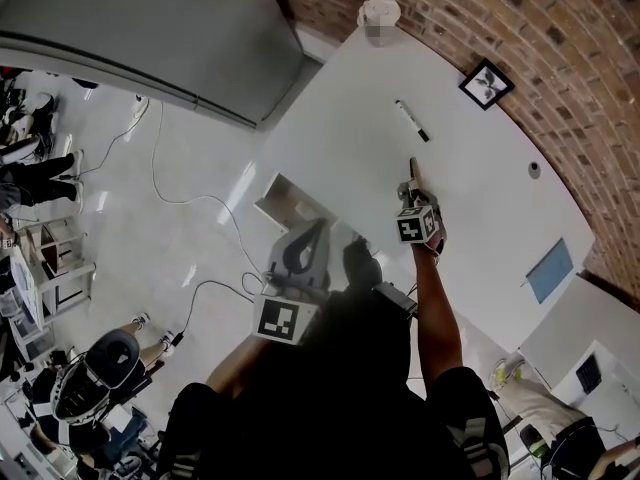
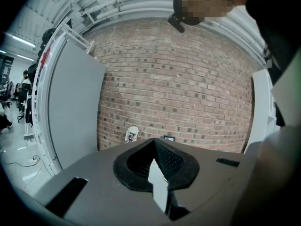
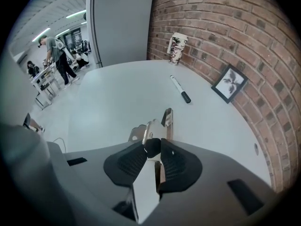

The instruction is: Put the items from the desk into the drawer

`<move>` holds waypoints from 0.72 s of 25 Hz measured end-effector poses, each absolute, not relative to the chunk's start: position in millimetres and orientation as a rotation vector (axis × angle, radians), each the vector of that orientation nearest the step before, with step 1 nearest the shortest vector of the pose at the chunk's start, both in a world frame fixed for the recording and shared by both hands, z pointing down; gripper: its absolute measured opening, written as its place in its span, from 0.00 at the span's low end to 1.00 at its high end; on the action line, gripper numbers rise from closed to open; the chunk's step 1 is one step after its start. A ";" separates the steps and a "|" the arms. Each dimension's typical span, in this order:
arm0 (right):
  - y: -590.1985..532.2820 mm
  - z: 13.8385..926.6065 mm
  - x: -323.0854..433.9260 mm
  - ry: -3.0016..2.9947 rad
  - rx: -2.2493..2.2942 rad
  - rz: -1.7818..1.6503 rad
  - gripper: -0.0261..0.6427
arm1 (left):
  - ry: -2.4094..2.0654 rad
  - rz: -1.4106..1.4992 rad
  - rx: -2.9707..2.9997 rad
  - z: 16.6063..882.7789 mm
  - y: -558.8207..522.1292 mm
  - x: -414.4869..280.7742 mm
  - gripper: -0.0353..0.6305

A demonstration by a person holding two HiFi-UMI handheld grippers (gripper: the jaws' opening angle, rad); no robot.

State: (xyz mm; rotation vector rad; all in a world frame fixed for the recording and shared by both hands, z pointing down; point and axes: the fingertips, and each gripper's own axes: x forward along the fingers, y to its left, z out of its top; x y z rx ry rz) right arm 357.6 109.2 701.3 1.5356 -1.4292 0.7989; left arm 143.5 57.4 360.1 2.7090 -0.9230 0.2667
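i read this as early in the job: nothing has visibly reached the drawer [image 1: 272, 193], which stands open at the counter's [image 1: 480, 228] near left edge, and i can't see into it well enough to say if anything lies inside. my right gripper [image 3: 154, 145] is clamped on a small metal clip [image 3: 157, 126] (a clip is my best guess; it has a black part and a brownish strip), the pads pressing its black end. the clip sits at mid-counter, well apart from the drawer, and i can't tell if it is lifted or touching the surface. the marker [image 3: 180, 89] lies untouched farther out, with a cup [image 3: 177, 47] at the far edge by the brick wall and a frame [image 3: 229, 83] to the far right; whether those two are meant to go in, i can't say. so what's left is carrying the clip over and then the marker at least.

pose: the right arm reaches out over the counter, its gripper pointing steeply down. the left gripper [image 2: 154, 141] is held near the drawer, close to level, jaws together with nothing between them.
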 end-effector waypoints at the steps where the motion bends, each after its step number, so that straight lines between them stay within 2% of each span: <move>1: 110.4 699.9 356.5 -1.440 1.531 0.801 0.16 | -0.927 0.267 2.709 360.5 58.6 143.2 0.05; 18: 109.7 668.2 338.0 -1.641 1.426 0.778 0.15 | -1.154 0.262 2.594 363.7 62.2 115.7 0.05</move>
